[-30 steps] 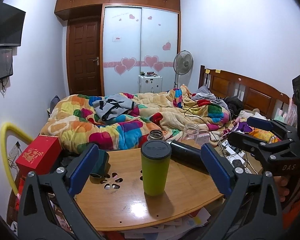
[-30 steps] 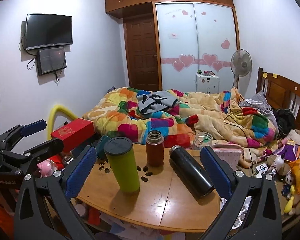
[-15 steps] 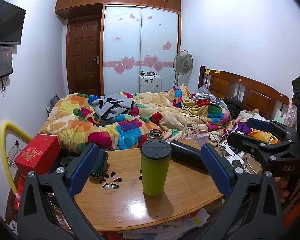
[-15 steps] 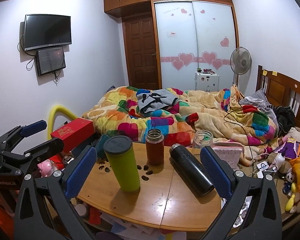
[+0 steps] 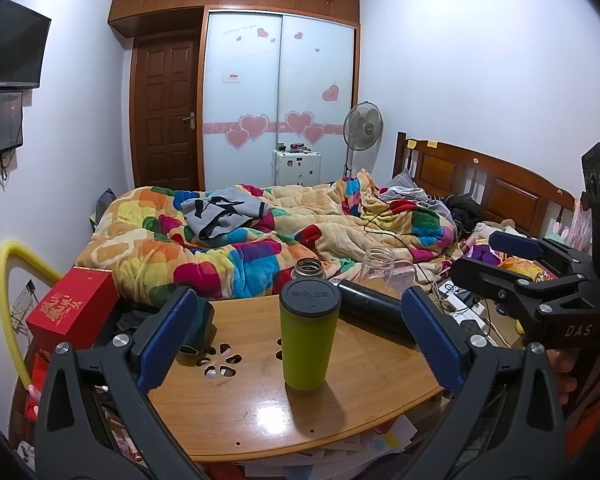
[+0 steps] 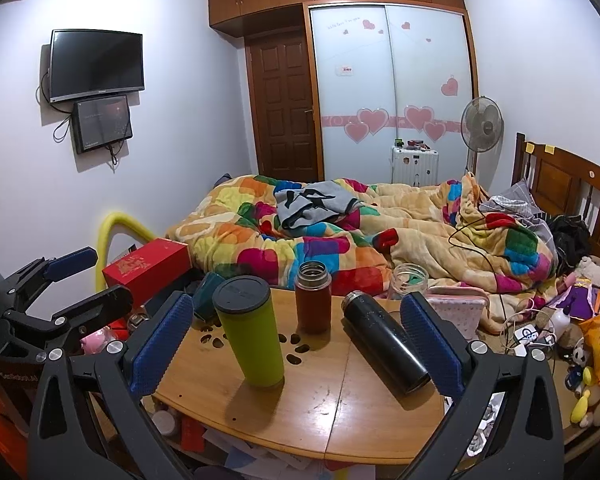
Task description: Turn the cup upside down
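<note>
A green cup (image 5: 309,340) with a dark lid stands upright on the round wooden table (image 5: 240,412); it also shows in the right wrist view (image 6: 251,332). My left gripper (image 5: 296,336) is open and empty, with the cup centred between its blue pads, a little in front of them. My right gripper (image 6: 296,340) is open and empty, near the table's front edge; the cup stands left of its centre. Each gripper shows in the other's view: the right one (image 5: 532,276) and the left one (image 6: 68,280).
A black flask (image 6: 386,346) lies on its side on the table. A brown open bottle (image 6: 313,298), a glass jar (image 6: 409,282) and a teal cup (image 6: 206,294) stand at the back. A red box (image 6: 148,270) sits left. The bed lies behind.
Both views have shifted very slightly; the grippers stay open and the cup has not moved.
</note>
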The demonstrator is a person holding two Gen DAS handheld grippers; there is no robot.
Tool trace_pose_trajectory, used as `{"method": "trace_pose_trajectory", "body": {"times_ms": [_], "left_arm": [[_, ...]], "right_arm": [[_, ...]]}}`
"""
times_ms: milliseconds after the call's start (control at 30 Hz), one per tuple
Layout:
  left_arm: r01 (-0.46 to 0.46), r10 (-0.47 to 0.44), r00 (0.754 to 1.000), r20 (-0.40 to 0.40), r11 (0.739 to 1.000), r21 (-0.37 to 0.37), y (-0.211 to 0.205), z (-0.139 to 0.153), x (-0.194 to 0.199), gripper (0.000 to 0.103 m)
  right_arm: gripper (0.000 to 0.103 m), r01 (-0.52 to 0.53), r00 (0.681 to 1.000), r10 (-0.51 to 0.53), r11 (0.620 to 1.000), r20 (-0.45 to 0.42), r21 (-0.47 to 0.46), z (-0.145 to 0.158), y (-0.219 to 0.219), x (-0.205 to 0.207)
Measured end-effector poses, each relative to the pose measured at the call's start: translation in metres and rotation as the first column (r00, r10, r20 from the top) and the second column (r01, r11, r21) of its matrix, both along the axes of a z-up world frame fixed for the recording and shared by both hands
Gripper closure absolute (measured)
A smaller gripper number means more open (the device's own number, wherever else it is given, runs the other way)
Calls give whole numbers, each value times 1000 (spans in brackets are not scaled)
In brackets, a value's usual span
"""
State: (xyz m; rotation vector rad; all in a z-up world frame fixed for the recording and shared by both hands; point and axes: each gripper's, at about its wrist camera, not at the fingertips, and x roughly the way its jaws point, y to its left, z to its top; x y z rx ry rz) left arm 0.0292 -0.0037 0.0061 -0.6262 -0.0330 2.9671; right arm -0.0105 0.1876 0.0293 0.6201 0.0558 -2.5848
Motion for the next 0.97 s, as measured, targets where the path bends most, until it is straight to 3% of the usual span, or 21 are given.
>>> {"method": "trace_pose_trajectory", "body": {"times_ms": [967], "left_arm": [[27,-27,1000,-6,999,25,-1,5,4,0]], "right_arm": [[0,0,1000,0,1000,-4,-1,5,-2,3]]}}
